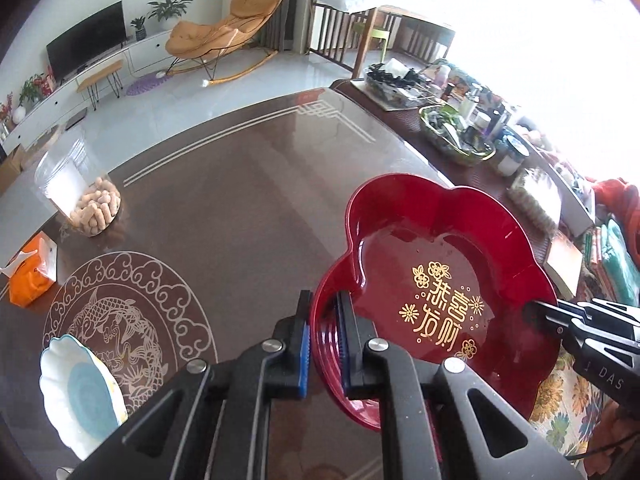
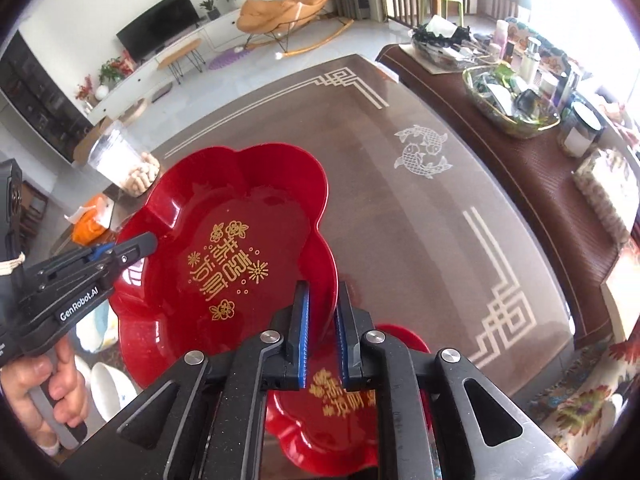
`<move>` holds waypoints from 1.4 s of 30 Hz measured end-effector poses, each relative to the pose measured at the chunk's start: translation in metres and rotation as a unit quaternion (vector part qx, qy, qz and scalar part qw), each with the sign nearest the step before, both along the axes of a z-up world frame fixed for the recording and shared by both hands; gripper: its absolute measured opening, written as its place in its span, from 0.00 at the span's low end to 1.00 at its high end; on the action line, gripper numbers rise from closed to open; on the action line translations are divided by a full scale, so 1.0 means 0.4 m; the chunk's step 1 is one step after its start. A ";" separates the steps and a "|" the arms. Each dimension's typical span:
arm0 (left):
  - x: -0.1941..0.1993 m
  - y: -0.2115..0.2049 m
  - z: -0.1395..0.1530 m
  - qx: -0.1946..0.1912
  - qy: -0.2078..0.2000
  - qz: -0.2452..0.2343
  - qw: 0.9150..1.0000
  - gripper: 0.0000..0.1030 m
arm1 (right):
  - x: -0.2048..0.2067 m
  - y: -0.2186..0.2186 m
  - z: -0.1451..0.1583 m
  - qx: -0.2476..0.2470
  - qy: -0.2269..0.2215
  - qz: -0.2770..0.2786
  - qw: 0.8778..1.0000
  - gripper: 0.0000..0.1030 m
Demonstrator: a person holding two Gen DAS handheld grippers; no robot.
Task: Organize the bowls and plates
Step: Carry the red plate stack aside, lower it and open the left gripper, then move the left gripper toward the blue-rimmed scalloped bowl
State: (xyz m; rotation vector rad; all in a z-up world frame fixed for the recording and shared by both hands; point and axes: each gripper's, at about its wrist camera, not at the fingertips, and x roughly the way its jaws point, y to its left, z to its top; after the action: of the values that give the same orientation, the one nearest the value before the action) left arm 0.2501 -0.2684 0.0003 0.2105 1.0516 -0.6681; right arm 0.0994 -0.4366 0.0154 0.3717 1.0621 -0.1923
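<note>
A red flower-shaped plate with gold characters hangs tilted above the brown glass table, held from both sides. My left gripper is shut on its left rim, one blue pad inside the plate and one outside. In the left wrist view my right gripper pinches the opposite rim. The right wrist view shows the same plate, with my right gripper shut on its right rim and the left gripper at its far edge. A second red plate lies on the table beneath.
A white plate with a blue centre sits at the table's near left, and white bowls show under the lifted plate. A clear jar of peanuts and an orange tissue pack stand far left. A cluttered sideboard runs along the right.
</note>
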 end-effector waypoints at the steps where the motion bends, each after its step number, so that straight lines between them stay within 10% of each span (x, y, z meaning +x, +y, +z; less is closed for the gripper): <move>1: -0.019 -0.009 0.003 -0.003 0.001 -0.009 1.000 0.10 | -0.036 0.002 0.007 -0.001 0.001 -0.003 1.000 0.14; 16: -0.183 -0.152 -0.261 0.047 0.011 -0.082 0.995 0.12 | -0.242 -0.046 -0.200 -0.014 0.044 -0.094 0.994 0.15; 34: -0.228 -0.104 -0.279 0.111 -0.045 -0.085 0.989 0.12 | -0.254 -0.014 -0.215 -0.078 0.037 -0.077 0.993 0.14; 42: -0.268 -0.005 -0.178 0.056 -0.069 -0.063 0.994 0.13 | -0.304 -0.005 -0.179 -0.030 -0.008 -0.094 0.995 0.58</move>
State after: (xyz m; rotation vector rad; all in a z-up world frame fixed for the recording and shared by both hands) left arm 0.1428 -0.2702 -0.0709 0.4171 0.9497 -0.6990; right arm -0.0223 -0.4386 -0.0562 0.4187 1.0036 -0.3890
